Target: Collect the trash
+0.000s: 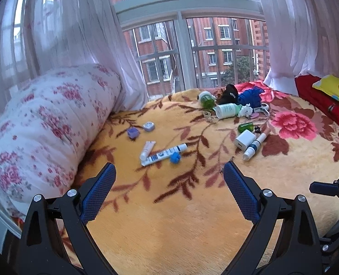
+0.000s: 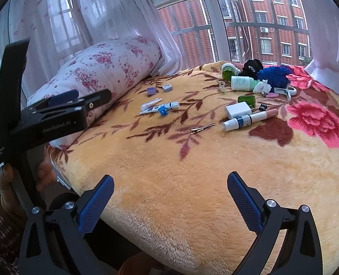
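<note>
Small items lie scattered on a yellow floral blanket (image 1: 169, 206). Two white tubes (image 1: 163, 153) and a blue cap (image 1: 175, 157) lie mid-bed, also in the right wrist view (image 2: 160, 107). A white charger block (image 1: 245, 139), a white spray bottle (image 1: 254, 146), a green bottle (image 1: 245, 127), a white-green bottle (image 1: 226, 110) and a crumpled white tissue (image 2: 262, 87) lie farther right. A metal clip (image 2: 202, 128) lies alone. My left gripper (image 1: 169, 171) is open and empty, short of the tubes. My right gripper (image 2: 170, 183) is open and empty over the near blanket.
A floral bolster (image 1: 48, 126) lies along the left edge. Two purple boxes (image 1: 139, 130) sit near it. Blue cloth (image 1: 249, 97) and a black item (image 1: 229, 95) lie by the window. A red cushion (image 1: 325, 100) with a yellow one is at the right.
</note>
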